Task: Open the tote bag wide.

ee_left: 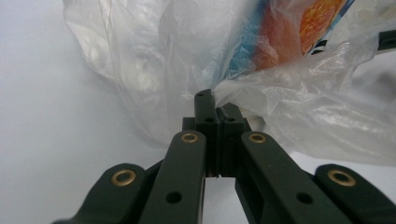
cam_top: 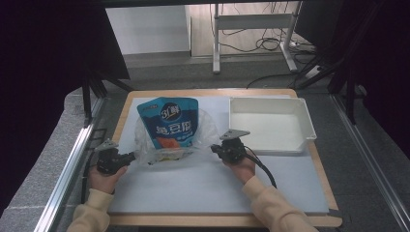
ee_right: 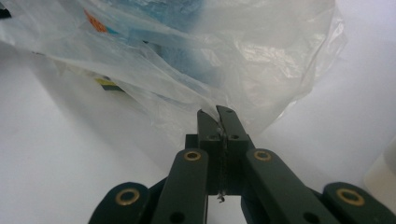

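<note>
A clear plastic bag (cam_top: 171, 145) lies on the white mat, with a blue snack pouch (cam_top: 169, 123) partly inside it and sticking out at the far end. My left gripper (cam_top: 129, 157) is at the bag's left edge, shut on a fold of the clear plastic bag (ee_left: 233, 95). My right gripper (cam_top: 215, 149) is at the bag's right edge, its jaws likewise shut on the film of the clear plastic bag (ee_right: 205, 102). The pouch's blue and orange print (ee_left: 280, 37) shows through the plastic. A hand holds each gripper from the near side.
A white rectangular tray (cam_top: 270, 123) stands to the right of the bag, close to my right gripper. The white mat (cam_top: 203, 188) covers a wooden table (cam_top: 217, 92). A metal rail (cam_top: 72, 159) runs along the table's left side.
</note>
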{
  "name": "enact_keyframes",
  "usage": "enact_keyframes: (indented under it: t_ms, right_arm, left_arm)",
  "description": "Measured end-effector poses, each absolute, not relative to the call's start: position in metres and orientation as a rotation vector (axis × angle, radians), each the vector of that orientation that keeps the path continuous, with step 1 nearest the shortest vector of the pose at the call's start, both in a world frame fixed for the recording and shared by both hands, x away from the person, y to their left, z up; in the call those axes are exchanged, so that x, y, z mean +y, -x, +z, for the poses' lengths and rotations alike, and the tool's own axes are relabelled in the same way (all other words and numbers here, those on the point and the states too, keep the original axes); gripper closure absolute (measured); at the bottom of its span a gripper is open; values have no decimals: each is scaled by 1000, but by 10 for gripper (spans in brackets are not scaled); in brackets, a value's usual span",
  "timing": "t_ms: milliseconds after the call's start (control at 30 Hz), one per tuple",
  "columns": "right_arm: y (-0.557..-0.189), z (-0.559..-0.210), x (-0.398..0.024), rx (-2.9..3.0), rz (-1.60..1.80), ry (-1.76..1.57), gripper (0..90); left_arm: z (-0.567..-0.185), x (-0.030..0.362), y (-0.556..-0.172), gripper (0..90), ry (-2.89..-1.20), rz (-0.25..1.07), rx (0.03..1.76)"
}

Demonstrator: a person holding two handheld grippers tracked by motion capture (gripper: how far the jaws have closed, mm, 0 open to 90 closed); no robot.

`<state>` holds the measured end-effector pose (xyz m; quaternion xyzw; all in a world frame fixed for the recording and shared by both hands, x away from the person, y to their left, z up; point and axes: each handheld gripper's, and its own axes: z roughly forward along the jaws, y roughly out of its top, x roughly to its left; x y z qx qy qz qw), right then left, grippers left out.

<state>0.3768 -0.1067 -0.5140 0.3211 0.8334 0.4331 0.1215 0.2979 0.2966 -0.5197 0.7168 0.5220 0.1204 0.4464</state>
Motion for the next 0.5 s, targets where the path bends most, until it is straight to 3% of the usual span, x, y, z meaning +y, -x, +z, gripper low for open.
enact_keyframes:
  t_ms: [500]
  right_arm:
    - [-379, -535, -107, 2479, 1183, -979, 888]
  left_arm:
    - [-533, 292, -300, 897, -1834, 281, 1316]
